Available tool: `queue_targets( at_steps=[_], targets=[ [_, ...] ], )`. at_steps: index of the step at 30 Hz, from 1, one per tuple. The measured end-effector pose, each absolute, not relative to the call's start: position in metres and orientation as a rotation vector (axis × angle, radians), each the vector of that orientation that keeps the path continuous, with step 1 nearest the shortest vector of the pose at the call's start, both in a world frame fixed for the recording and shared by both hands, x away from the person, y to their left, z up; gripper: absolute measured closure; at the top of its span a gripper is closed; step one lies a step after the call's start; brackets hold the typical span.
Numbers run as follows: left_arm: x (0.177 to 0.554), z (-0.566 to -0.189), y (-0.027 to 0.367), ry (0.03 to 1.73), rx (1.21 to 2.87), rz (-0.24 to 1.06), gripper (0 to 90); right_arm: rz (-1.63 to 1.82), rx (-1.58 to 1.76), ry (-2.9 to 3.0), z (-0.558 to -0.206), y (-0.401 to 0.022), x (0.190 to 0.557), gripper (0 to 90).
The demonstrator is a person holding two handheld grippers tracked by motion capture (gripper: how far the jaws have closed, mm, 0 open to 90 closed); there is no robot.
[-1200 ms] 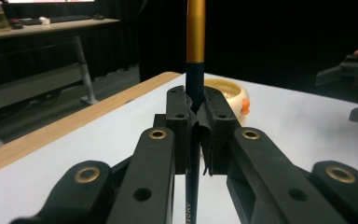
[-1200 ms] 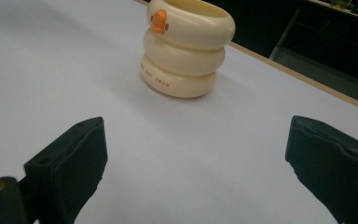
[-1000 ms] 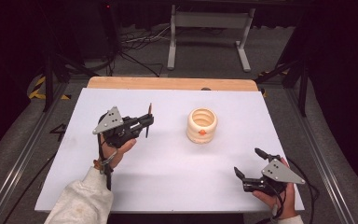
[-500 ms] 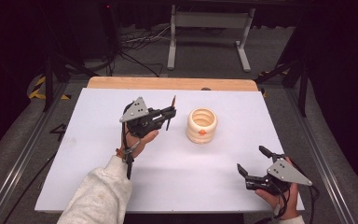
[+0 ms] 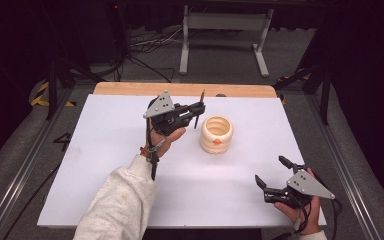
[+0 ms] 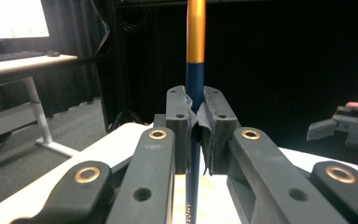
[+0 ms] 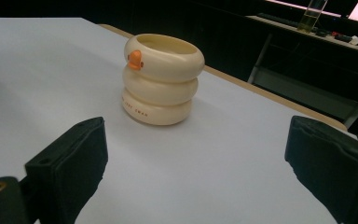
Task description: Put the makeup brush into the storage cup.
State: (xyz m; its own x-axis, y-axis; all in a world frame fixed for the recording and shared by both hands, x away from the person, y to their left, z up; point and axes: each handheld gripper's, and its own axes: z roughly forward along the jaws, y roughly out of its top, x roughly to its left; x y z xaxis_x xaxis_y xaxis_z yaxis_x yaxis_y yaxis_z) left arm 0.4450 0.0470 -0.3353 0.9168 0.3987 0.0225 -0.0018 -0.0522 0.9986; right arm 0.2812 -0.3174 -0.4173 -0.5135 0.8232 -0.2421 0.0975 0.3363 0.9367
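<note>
Since the earlier frames, the left gripper [image 5: 196,112] has carried its pencil [image 5: 200,102] across the table [image 5: 105,150] toward the cream pot [image 5: 216,134], probably to drop it in. Its jaws clamp the pencil upright, just left of the pot. The right gripper [image 5: 272,175] rests near the corner, jaws wide and empty.

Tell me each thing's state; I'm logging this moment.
Pen: upright, clamped in the left gripper.
Left gripper: shut on the pen, raised beside the cup.
Cup: upright on the table, untouched.
Right gripper: jaws open, holding nothing.
</note>
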Motion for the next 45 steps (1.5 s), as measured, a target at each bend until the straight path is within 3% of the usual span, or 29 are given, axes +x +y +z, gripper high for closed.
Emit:
queue_targets(
  at_steps=[45],
  targets=[
    [0.479,-0.365,-0.01,0.295,1.628,0.246,83.0,1.225,0.792,1.866,-0.418,-0.315,0.282,7.4]
  ],
)
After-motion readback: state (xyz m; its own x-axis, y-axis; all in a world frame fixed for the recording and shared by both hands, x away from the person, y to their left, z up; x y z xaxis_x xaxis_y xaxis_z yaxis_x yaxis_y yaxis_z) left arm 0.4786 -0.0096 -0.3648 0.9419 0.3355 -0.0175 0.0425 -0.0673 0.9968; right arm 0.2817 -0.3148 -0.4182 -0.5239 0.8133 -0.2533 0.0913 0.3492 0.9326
